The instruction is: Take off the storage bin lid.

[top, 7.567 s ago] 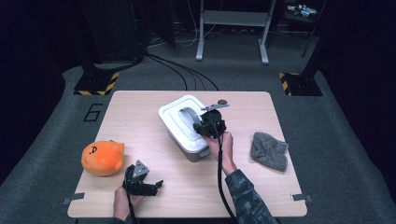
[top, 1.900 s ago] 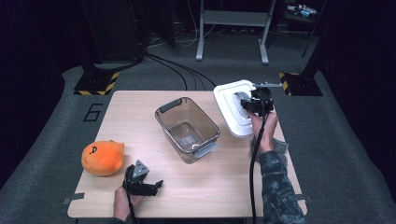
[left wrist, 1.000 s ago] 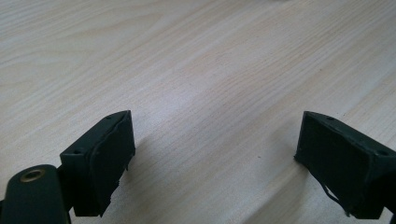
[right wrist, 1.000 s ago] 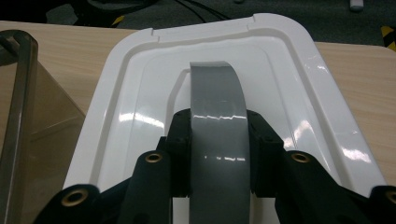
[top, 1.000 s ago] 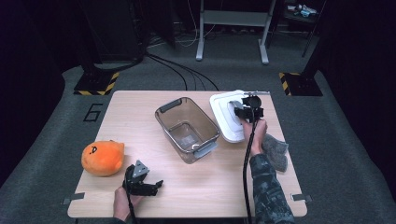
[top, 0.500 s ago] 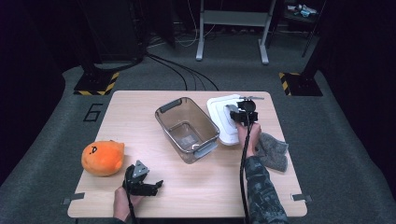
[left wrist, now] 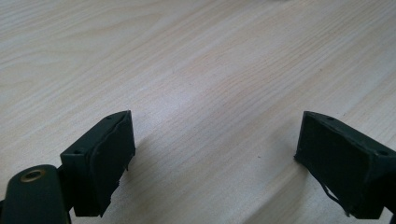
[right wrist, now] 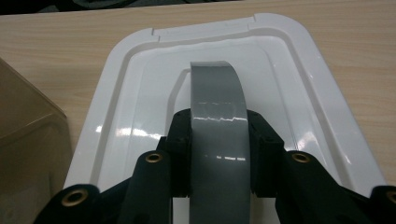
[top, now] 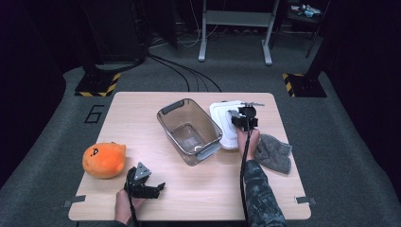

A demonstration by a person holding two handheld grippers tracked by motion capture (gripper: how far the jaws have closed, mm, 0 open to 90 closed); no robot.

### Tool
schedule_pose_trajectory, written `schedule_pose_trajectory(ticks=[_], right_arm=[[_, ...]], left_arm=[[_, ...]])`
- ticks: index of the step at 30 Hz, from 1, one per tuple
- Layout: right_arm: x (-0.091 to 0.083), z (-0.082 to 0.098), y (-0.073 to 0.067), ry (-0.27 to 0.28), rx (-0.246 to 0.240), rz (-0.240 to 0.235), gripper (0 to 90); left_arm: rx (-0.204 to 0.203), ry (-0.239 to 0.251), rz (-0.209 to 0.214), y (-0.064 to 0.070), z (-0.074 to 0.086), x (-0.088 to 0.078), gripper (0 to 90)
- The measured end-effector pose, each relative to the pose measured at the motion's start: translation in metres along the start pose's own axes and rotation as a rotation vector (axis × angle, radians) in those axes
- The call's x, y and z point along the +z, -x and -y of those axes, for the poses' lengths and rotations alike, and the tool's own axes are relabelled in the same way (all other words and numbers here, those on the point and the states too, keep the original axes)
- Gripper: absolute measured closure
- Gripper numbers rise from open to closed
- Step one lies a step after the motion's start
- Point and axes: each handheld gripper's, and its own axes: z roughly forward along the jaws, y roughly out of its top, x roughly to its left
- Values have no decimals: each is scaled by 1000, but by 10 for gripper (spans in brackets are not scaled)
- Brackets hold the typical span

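My right gripper is shut on the grey strap handle of a white lid, its jaws pressing the handle's two sides. The lid lies low and flat just right of the clear plastic bin; I cannot tell whether it rests on the table. The bin stands open and empty in the middle of the table. Near the front left edge my left gripper lies on the wood, its jaws wide apart with nothing between them.
An orange plush sits at the front left, just beside the left gripper. A crumpled grey cloth lies right of my right forearm. The bin's wall is close on the lid's left. Bare wooden table lies under the left jaws.
The lid, once on the bin, was lifted off to the right. Over the last second my right gripper has brought it down and a little nearer, beside the bin. The left gripper stayed put.
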Motion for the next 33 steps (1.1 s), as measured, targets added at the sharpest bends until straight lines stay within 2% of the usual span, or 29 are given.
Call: schedule_pose_trajectory(ticks=[17, 21, 23, 24, 26, 28, 33], right_arm=[[24, 11, -4, -6, 33, 20, 662], [32, 15, -2, -27, 47, 17, 660], [36, 17, -1, -38, 35, 24, 658], [37, 18, -2, -48, 50, 24, 656], [39, 19, -1, -61, 54, 22, 614], [37, 19, 0, -62, 37, 21, 562], [25, 17, -1, -75, 9, -1, 407]], left_arm=[[0, 0, 0, 0, 0, 0, 112], [0, 0, 0, 0, 0, 0, 112], [0, 0, 0, 0, 0, 0, 112], [0, 0, 0, 0, 0, 0, 112], [-1, 0, 0, 0, 0, 0, 112], [0, 0, 1, 0, 0, 0, 112], [0, 0, 0, 0, 0, 0, 112]])
